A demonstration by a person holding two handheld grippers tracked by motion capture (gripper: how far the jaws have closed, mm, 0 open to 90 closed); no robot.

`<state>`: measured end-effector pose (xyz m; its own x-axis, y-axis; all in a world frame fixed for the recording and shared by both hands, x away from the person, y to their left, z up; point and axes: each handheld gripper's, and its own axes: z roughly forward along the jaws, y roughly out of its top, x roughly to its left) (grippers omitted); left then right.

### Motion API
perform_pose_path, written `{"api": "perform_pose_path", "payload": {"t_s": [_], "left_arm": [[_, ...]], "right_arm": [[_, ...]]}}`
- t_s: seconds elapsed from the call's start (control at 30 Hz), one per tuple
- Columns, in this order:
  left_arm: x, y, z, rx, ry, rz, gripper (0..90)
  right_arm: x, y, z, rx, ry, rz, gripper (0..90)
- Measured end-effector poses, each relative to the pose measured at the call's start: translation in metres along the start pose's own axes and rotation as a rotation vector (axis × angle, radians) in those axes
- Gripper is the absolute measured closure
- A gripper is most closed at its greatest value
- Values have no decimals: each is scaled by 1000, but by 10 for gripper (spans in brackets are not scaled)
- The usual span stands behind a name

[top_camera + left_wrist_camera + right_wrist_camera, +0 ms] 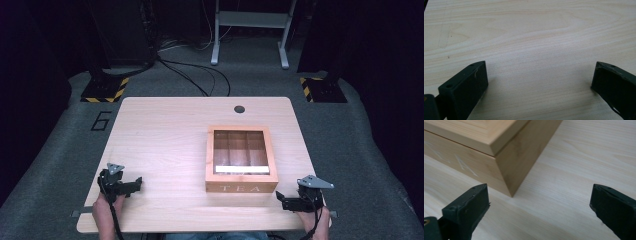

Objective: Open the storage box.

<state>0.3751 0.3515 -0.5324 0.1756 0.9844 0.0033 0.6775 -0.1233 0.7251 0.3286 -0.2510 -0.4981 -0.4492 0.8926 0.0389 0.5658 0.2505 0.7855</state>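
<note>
A wooden tea box (241, 160) with a glass window lid and the word TEA on its front stands shut on the table, right of centre. My left gripper (134, 183) rests near the front left edge, pointing right, well apart from the box. Its jaws stand wide over bare wood (536, 75), so it is open. My right gripper (281, 199) lies at the front right, pointing left toward the box's near right corner (510, 192). It is open too, with nothing between the jaws.
The light wooden table (165, 145) has a round cable hole (239, 109) at its far edge. Beyond it are grey carpet, cables, a white stand frame (250, 30) and two black bases with yellow-black tape (102, 90).
</note>
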Motion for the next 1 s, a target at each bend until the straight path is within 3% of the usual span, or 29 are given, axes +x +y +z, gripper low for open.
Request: {"api": "perform_pose_path", "payload": {"t_s": [0.37,0.57,0.7,1.0], "left_arm": [[0,0,0,-1,0,-1,5],[0,0,0,0,0,0,4],[0,0,0,-1,0,-1,5],[0,0,0,0,0,0,5]], "right_arm": [[19,15,9,-66,64,-56,157],[24,16,8,-94,72,-80,280],[25,15,6,-122,81,-78,364],[27,11,4,-152,91,-83,448]]}}
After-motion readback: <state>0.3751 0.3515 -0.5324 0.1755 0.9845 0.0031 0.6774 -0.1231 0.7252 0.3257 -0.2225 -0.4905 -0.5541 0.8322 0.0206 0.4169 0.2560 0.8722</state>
